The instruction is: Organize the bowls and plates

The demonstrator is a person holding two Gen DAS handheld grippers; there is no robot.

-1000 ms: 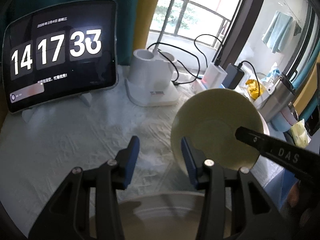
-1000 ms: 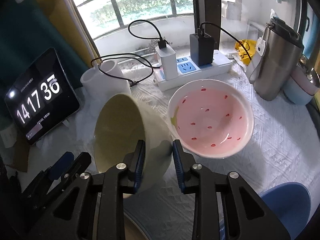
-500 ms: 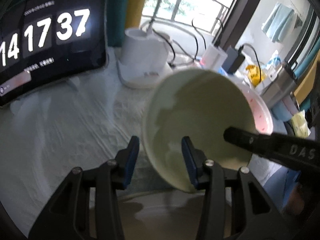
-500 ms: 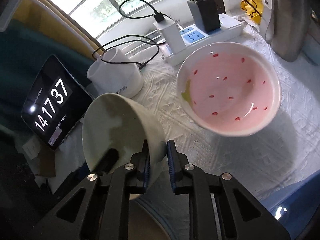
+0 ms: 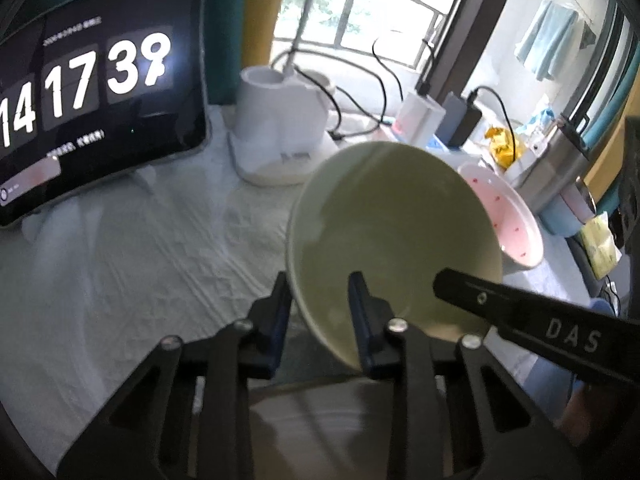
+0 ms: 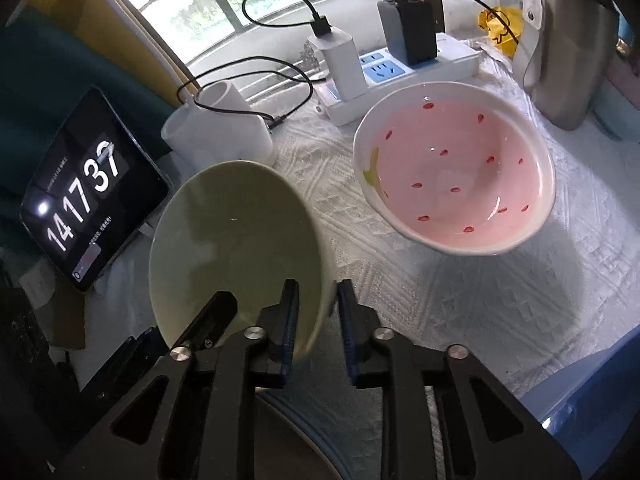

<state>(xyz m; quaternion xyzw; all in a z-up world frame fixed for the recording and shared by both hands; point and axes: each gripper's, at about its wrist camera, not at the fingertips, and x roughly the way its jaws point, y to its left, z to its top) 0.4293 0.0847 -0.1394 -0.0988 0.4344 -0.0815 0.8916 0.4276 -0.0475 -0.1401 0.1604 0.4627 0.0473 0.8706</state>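
Two grippers shared one pale green bowl (image 5: pixel 394 236), tilted above the white cloth (image 5: pixel 120 264). From the left wrist, the left gripper (image 5: pixel 318 312) had just been closing, its jaws straddling the near rim, apparently taking the bowl over. From the right wrist, the right gripper (image 6: pixel 316 312) pinched the rim; the pink bowl (image 6: pixel 452 176) sat near, with bare cloth between them.

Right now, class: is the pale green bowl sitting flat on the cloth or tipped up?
Tipped up. The pale green bowl stands on edge, its opening facing sideways, rim pinched by both tongs, clear of the white cloth.
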